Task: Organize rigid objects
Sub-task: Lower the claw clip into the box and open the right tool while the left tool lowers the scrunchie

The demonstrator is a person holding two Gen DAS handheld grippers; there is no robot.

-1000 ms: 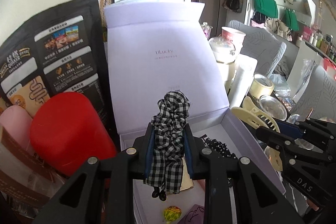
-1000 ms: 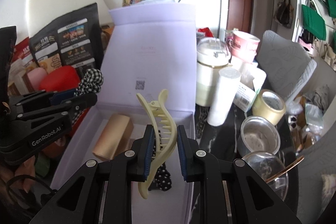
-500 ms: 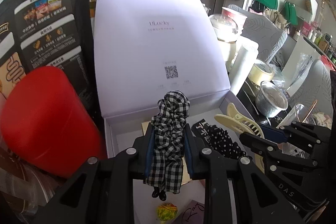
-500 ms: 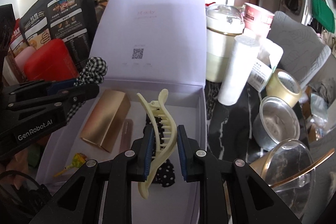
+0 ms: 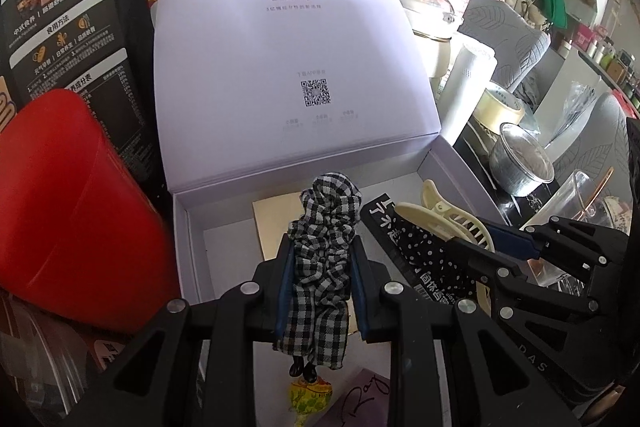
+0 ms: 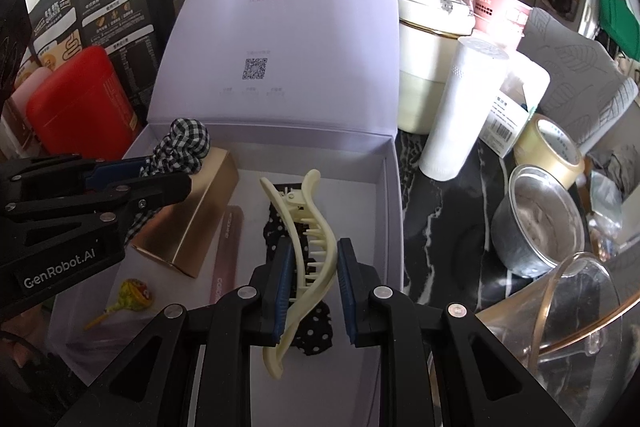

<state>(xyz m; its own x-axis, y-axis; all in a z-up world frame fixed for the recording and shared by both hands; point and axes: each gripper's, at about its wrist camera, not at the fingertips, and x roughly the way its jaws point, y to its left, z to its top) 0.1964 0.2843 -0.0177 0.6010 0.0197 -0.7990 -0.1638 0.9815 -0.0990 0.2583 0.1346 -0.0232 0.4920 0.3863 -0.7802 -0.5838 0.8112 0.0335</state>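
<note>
Checked scrunchie (image 5: 324,251), clamped in the left gripper (image 5: 320,283), and cream claw clip (image 6: 304,239), clamped in the right gripper (image 6: 310,283), both over the open white box (image 6: 394,195), whose raised lid stands at 12 o'clock. Box holds gold case (image 6: 192,211), pink case (image 6: 226,255), dotted black cloth (image 6: 316,331), lollipop (image 6: 134,293); it sits on a cluttered black marble tabletop (image 6: 444,227), red canister (image 6: 80,99) at 9 o'clock, tape roll (image 6: 548,151) and metal bowl (image 6: 536,223) at 3 o'clock. Against earlier frames, both grippers are lower and closer to the box floor, grips unchanged.
</note>
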